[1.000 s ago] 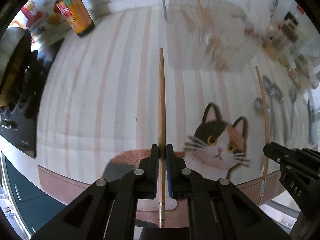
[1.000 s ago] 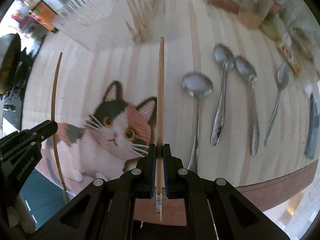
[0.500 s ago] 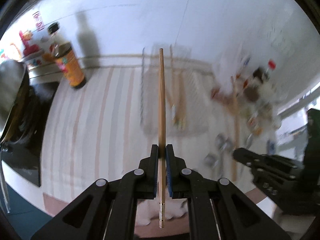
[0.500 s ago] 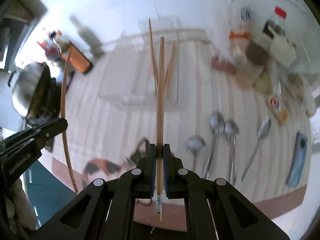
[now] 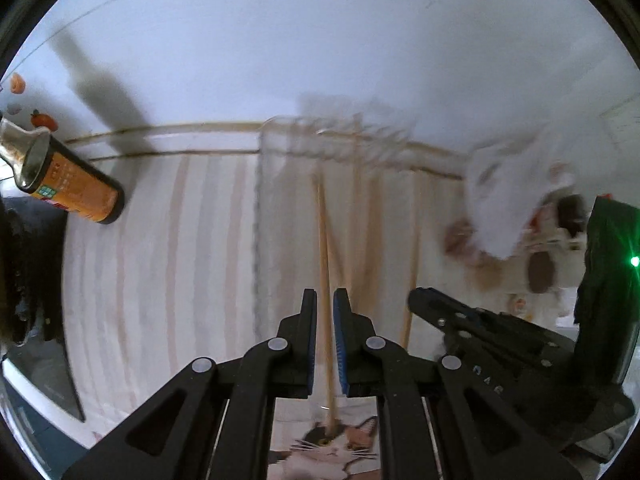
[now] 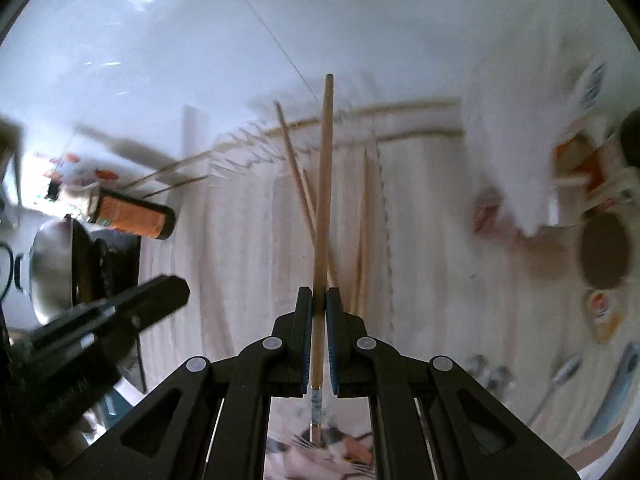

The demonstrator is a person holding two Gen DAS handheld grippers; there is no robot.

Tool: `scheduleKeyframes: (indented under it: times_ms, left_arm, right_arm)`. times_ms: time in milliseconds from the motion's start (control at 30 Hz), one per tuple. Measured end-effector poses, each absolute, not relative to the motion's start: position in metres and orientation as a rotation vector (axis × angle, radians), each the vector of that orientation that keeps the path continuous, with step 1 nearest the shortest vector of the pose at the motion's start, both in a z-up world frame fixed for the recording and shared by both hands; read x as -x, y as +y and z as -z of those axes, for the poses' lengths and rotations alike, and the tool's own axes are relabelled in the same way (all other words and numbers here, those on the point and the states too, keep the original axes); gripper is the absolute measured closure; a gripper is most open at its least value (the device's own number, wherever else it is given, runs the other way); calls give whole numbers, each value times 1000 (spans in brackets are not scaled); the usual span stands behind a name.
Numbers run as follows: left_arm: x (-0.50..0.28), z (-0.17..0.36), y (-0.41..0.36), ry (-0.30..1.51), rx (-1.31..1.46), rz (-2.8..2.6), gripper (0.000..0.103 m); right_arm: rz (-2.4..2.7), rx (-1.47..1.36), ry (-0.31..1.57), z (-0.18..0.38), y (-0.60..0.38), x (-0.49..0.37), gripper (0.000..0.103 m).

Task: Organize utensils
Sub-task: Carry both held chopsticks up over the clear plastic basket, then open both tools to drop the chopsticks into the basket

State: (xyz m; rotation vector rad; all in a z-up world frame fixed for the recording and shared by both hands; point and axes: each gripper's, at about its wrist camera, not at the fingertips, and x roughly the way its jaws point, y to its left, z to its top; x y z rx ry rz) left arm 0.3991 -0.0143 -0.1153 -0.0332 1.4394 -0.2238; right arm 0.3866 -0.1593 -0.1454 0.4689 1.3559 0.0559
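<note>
A: Here, each gripper carries one chopstick toward the clear tray (image 6: 384, 208) at the counter's back edge, against the wall. The left gripper (image 5: 325, 344) is clenched on a chopstick (image 5: 325, 264); the right gripper (image 6: 319, 340) is clamped on another chopstick (image 6: 325, 184), pointing up past the tray's far rim.

B: So which step is this?

A: The carry, by my reading, nearly at the drop. Several chopsticks (image 6: 362, 240) already lie lengthwise in the tray, so this pair looks bound for the same place. Spoons (image 6: 560, 376) wait near the counter's right edge, apart from the tray.

B: And the next move?

A: Both sticks likely need lowering in line with those already there, then a release once they rest inside the walls. The two grippers sit close together, so letting go one at a time seems safer. Motion blur hides the tray's exact rim; the orange bottle (image 5: 76, 188) stands well off near the counter's left edge.
</note>
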Motion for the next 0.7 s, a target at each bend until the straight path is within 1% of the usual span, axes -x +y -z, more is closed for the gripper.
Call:
scheduleKeyframes:
  times_ms: [33,67,133,167,200,233,267,300,333,367,400,433,467,500,533,567,600,633,700]
  left_arm:
    - [-398,117,-11,1433,28,207,96]
    - [-396,118,-6,1414,18,182,94]
    - [-388,118,3,1375,-6,139,89]
    - [-385,117,7,1358,-22,114,81]
    - [-380,116,9,1340,-39,92,68]
    - [-374,114,12,1314,-51,75,62]
    - [-367,112,15,1280,-62,54,48]
    - [-361,110,17,1257,-70,40,40]
    - [-354,107,18,1232,-82,28,37]
    - [-346,105,18,1200,-98,9,29]
    - [-337,104,19,1168,-111,-7,19]
    - [-333,103,18,1150,-117,-12,13]
    - [-324,102,17,1122,-118,-8,3]
    - [-315,101,15,1100,-116,0,0]
    - [-307,102,13,1092,-118,7,0]
    - [-302,103,9,1092,-126,9,0]
    - [-294,106,5,1095,-140,9,0]
    - [-287,109,0,1099,-147,15,0]
    - [-276,116,-11,1114,-154,32,0]
  right_arm:
    - [-57,-479,1378,154,-159,-390,93]
    - [-57,-489,1395,161,-160,-392,88]
    - [-50,-481,1390,167,-160,-387,87]
    - [-47,-468,1388,167,-160,-384,86]
    - [-41,-453,1385,169,-162,-378,86]
    - [-35,-442,1379,169,-164,-370,84]
    - [-31,-437,1374,169,-167,-366,81]
    - [-23,-425,1365,169,-169,-360,77]
    - [-9,-408,1355,167,-172,-352,68]
    - [8,-390,1341,165,-176,-343,59]
    - [26,-371,1321,163,-179,-332,55]
    - [45,-358,1301,160,-183,-321,50]
    - [58,-353,1287,158,-188,-313,49]
    - [72,-350,1270,157,-192,-303,49]
    - [97,-349,1245,155,-198,-288,46]
    - [113,-349,1226,155,-203,-279,39]
    - [129,-347,1207,153,-209,-269,37]
    - [150,-343,1191,153,-215,-257,35]
    - [198,-347,1186,158,-230,-232,35]
